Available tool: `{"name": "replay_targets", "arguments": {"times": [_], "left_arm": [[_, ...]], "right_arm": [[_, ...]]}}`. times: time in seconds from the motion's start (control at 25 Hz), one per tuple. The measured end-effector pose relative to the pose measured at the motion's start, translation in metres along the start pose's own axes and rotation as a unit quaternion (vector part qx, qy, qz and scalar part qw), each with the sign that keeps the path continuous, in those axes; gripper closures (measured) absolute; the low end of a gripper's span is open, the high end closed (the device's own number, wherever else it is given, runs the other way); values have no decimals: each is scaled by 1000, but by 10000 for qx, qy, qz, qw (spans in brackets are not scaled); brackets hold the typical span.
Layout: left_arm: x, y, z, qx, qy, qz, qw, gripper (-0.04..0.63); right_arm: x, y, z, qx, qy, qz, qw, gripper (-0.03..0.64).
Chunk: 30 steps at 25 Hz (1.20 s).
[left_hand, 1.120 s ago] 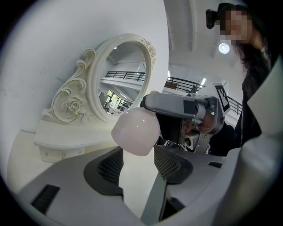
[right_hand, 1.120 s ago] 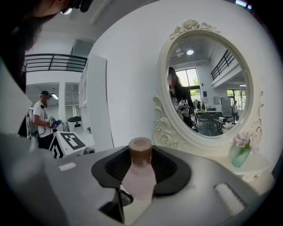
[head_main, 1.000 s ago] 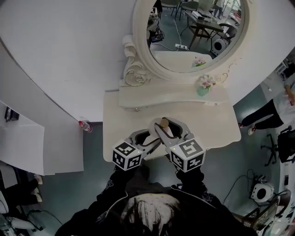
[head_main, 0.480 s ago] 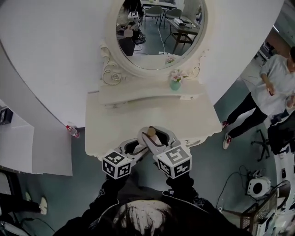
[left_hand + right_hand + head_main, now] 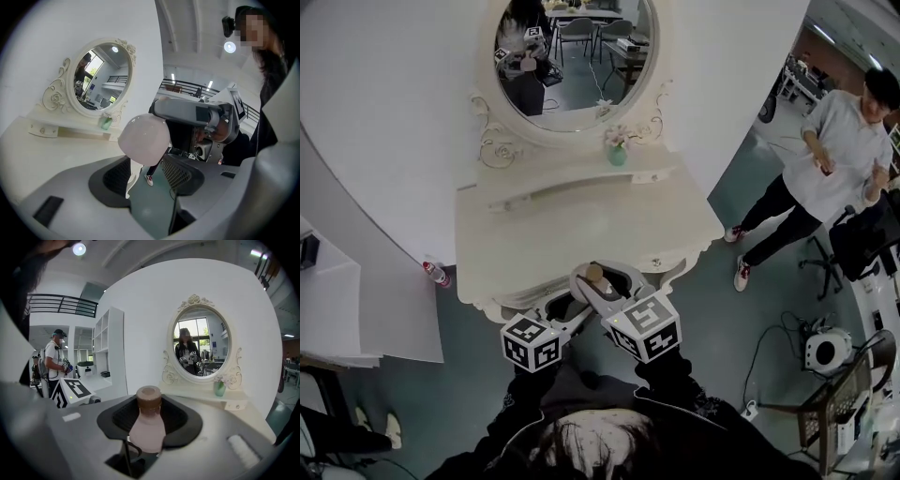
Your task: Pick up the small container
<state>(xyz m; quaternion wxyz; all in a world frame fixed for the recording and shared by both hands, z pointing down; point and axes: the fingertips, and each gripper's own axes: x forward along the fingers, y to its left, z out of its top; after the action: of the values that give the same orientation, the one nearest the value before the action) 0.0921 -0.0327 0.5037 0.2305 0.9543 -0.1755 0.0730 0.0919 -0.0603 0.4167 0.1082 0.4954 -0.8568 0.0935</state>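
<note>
My right gripper's [image 5: 149,414] jaws clench the small container's [image 5: 147,432] body; it looks light, rigid, slippery. Left gripper [image 5: 146,178], at eight o'clock, gapes.

- Left tongs [image 5: 572,304] and right tongs [image 5: 602,275] crowd each other at the front edge.
- Beyond, the surface [image 5: 581,220] is bare.
- Mirror [image 5: 572,56] and small vase [image 5: 618,155] stand at its back.
- A person [image 5: 830,159] stands right.

Small container [image 5: 147,430]: pale pink btl w/ brown cap, upright, gripped in right tool [image 5: 602,281].
</note>
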Motion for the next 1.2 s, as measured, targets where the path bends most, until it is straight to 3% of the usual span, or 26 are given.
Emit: {"name": "replay_targets", "arguments": {"times": [0.28,0.76,1.2], "left_arm": [[-14,-20,-8,64,-27,148,9999,382],[-53,-15,-8,116,-4,444,9989,382],[-131,-15,-28,74,116,558,9983,382]], "right_arm": [[-20,18,-2,-1,-93,145,9999,469],[-11,55,6,-15,-209,396,9990,469],[-1,132,3,171,-227,489,9984,469]]}}
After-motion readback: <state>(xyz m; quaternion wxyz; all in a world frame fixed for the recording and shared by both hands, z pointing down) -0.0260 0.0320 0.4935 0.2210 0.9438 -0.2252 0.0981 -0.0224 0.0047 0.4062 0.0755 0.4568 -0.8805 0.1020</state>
